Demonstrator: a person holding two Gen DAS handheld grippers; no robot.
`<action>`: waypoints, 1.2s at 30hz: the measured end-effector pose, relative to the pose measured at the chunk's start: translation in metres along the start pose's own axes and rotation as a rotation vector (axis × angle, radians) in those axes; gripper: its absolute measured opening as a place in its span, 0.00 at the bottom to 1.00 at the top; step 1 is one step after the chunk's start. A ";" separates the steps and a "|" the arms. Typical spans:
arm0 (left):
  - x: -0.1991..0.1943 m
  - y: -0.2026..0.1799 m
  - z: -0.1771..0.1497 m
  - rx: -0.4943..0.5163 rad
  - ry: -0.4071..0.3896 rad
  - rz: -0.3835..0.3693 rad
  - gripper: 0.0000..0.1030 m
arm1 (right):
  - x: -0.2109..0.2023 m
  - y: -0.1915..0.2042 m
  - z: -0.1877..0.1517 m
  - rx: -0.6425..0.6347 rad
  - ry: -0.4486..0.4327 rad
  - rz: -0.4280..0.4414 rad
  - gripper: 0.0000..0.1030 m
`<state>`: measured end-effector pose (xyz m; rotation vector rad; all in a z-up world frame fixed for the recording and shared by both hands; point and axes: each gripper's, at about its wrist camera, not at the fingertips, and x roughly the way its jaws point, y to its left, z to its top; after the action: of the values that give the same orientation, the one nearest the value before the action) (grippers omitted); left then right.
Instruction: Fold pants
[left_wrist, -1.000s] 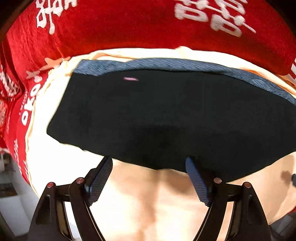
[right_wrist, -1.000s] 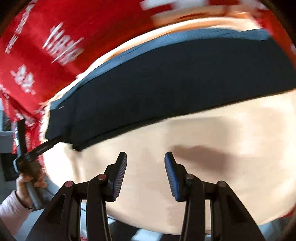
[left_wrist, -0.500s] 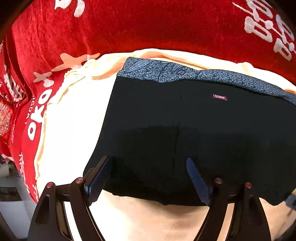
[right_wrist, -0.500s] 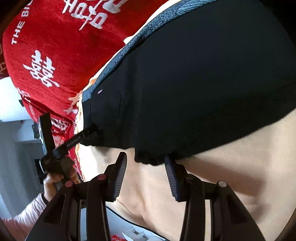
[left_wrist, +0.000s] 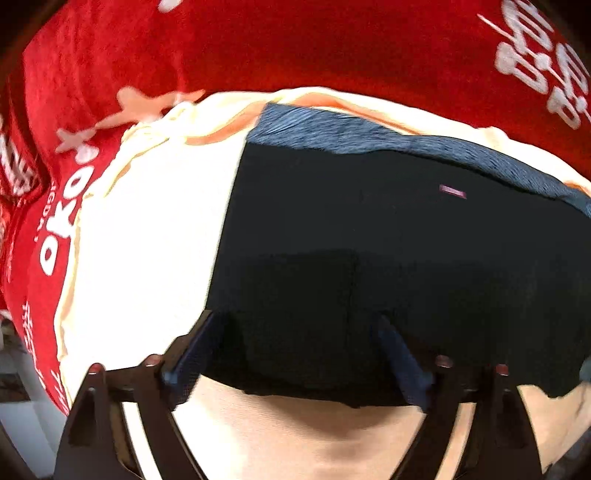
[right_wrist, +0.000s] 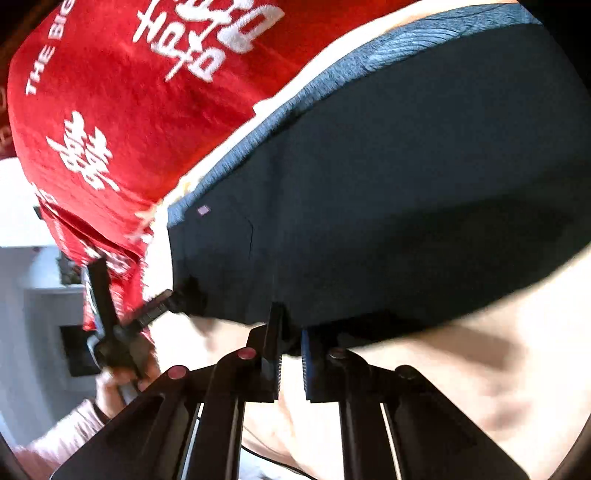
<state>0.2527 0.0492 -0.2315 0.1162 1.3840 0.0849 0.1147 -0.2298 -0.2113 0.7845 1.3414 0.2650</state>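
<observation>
Nearest in my right wrist view, my right gripper (right_wrist: 290, 354) had its jaws pressed nearly together on the near hem of the black fabric pants with the grey-blue patterned waistband (right_wrist: 388, 177), a thin bit of dark cloth caught between the pads, so I judged that edge as gripped. In my left wrist view, my left gripper (left_wrist: 295, 354) was spread wide and its jaws were opening further, fingers straddling the near hem of the pants (left_wrist: 369, 240) with the cloth lying between them but no pad pressing on it, so no hold there yet. From the right wrist view that left gripper (right_wrist: 173, 301) sat at the pants' near left corner, the person's hand (right_wrist: 122, 380) on its handle, pink sleeve below. The pants lay flat on the cream sheet (left_wrist: 147, 240), hem towards me, waistband at the far edge, a small pink label (left_wrist: 452, 192) near the band. Beyond that, the red blanket with white lettering (left_wrist: 332, 48) covered the rest. Progress as I judged it: the pants looked already folded into a short, wide rectangle, though I couldn't count layers; the next fold, hem up to waistband, wasn't started. Left to do: close the left grip, lift both corners, carry them over, flatten.
</observation>
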 end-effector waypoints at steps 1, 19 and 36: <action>0.002 0.003 -0.001 -0.008 -0.002 -0.007 0.92 | 0.001 -0.004 -0.007 0.013 0.004 -0.018 0.07; -0.037 -0.067 0.032 0.050 -0.053 -0.071 0.92 | -0.026 -0.001 0.035 -0.171 0.044 -0.312 0.18; 0.010 -0.070 0.098 -0.004 -0.104 0.078 0.92 | 0.030 0.043 0.155 -0.262 -0.010 -0.323 0.28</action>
<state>0.3499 -0.0218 -0.2328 0.1691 1.2751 0.1448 0.2781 -0.2361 -0.2031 0.3432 1.3682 0.1746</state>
